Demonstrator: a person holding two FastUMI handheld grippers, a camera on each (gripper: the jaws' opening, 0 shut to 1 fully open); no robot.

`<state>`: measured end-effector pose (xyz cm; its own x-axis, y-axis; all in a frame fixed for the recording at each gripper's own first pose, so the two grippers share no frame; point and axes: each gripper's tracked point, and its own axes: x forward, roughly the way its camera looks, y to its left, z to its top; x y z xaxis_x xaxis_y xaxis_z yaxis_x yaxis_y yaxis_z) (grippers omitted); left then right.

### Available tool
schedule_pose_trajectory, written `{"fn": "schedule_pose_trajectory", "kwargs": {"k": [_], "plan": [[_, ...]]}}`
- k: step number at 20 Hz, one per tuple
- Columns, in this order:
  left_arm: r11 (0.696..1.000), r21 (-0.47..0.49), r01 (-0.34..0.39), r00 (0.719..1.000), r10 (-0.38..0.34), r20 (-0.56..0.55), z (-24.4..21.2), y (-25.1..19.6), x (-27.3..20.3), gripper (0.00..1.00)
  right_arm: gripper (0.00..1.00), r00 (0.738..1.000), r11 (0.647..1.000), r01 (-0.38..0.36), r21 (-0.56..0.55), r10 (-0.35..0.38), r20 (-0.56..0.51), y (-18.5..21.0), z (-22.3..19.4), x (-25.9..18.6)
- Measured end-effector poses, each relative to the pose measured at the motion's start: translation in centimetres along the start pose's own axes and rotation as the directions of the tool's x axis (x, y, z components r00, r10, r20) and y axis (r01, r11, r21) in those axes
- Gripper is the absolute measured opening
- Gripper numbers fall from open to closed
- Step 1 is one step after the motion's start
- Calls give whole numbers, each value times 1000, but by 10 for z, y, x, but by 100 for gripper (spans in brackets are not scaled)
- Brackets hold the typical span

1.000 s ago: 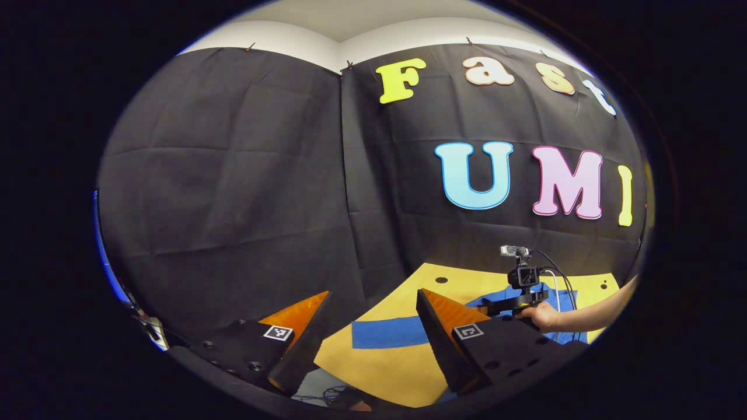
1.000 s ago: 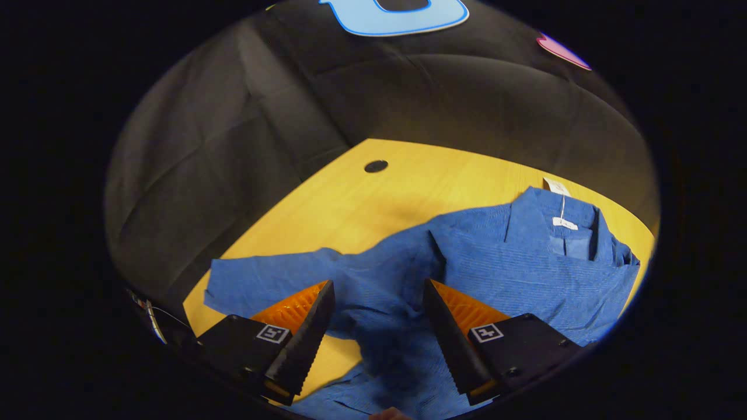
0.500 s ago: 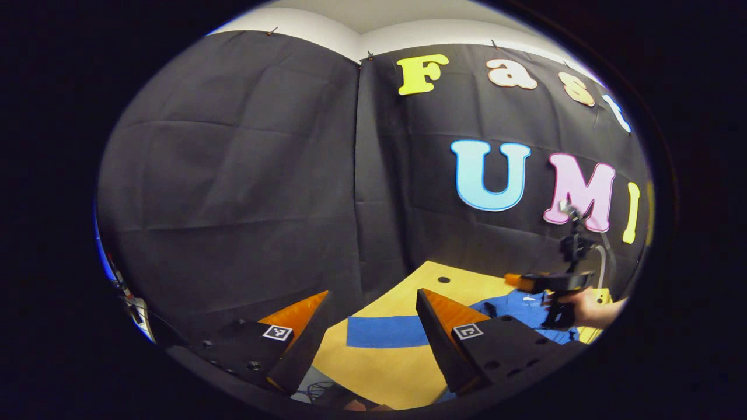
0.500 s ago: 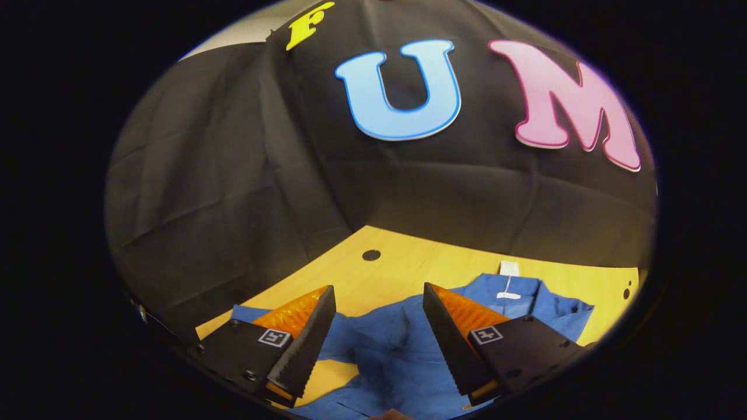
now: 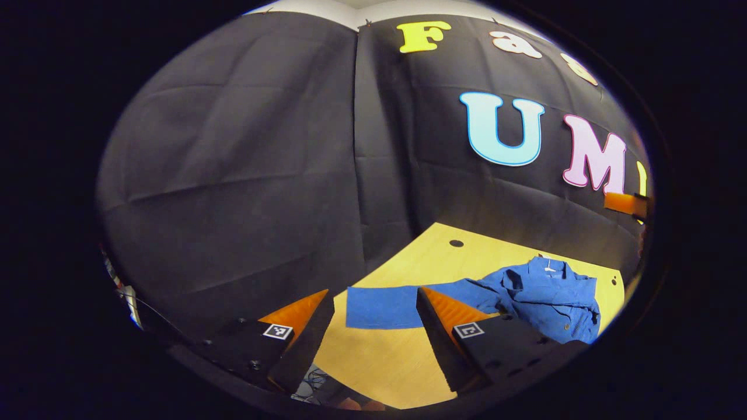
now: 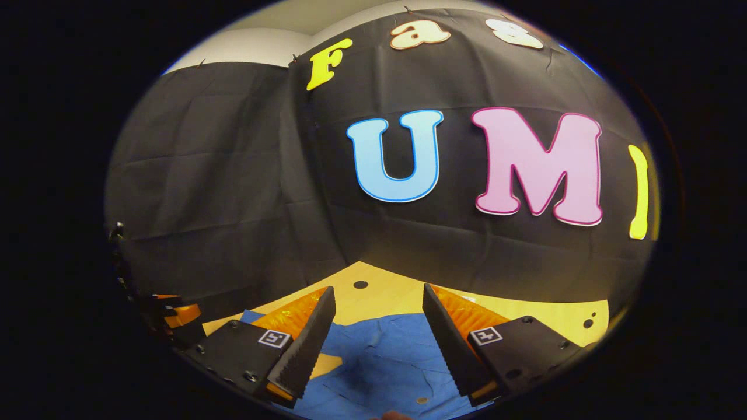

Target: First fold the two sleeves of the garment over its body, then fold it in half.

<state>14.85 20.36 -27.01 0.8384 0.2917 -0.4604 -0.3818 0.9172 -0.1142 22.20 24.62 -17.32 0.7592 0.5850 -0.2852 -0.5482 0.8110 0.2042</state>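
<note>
meanwhile both claws gape: left claw (image 5: 373, 326) sees a sleeve (image 5: 382, 307) outstretched, right claw (image 6: 378, 326) the shirt body (image 6: 388, 356)

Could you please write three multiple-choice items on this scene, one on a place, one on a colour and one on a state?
1. Where does the garment lie?
A. On the wooden table
B. On the floor
C. Hung on the cloth wall

2. What colour is the garment?
A. Red
B. Blue
C. White

3. How do the left gripper and the right gripper stand?
A. Both shut on the garment
B. One shut on a sleeve, one open
C. Both open, holding nothing

Answers:
1. A: in the left gripper view the cloth rests on the yellow-brown table top.
2. B: it is blue in both views.
3. C: in each view the fingers stand wide apart, with nothing held between them.
</note>
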Motion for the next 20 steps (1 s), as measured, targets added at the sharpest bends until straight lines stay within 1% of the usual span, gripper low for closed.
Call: {"fn": "schedule_pose_trajectory", "kwargs": {"k": [2,3,5,6,8,10,12,14,15,16,17,18,19,20], "plan": [[1000,2,12,999,-12,-43,-16,-3,30,82,96,999,999,39,-25,-38,29,-16,3,-17],[1000,-4,28,997,-28,-68,-25,-3,44,83,95,998,997,66,-50,-64,26,-29,0,-26],[1000,7,14,984,-13,-175,-51,-1,63,84,95,995,993,90,-72,-92,-23,-45,-16,-42],[1000,18,2,980,2,-198,-56,-3,77,86,95,994,992,98,-78,-101,-36,-53,-23,-50],[1000,25,-8,974,13,-225,-65,-12,92,85,96,990,987,131,-90,-136,-47,-69,-28,-62],[999,28,-22,967,28,-254,-76,-12,107,86,96,983,984,161,-71,-166,-78,-82,-38,-73],[1000,12,-20,961,22,-275,-79,-12,118,85,96,978,983,179,-37,-182,-106,-91,-45,-78],[999,-15,-31,962,26,-272,-77,-6,126,85,96,974,980,199,-3,-198,-114,-98,-44,-83],[999,-19,-39,958,32,-286,-78,0,127,85,96,973,979,205,10,-203,-112,-100,-43,-84],[999,-13,-50,954,43,-296,-81,5,128,87,96,971,977,212,18,-209,-112,-103,-41,-85],[998,-4,-60,950,56,-306,-83,7,131,85,96,970,976,217,22,-213,-115,-104,-41,-85],[997,7,-76,944,74,-321,-89,2,138,85,96,969,975,220,26,-216,-120,-104,-41,-86],[996,9,-84,940,82,-331,-93,0,145,87,96,969,975,221,30,-216,-123,-105,-42,-86],[995,6,-96,939,92,-330,-95,-2,151,85,96,968,975,222,33,-216,-126,-104,-42,-86]]}}
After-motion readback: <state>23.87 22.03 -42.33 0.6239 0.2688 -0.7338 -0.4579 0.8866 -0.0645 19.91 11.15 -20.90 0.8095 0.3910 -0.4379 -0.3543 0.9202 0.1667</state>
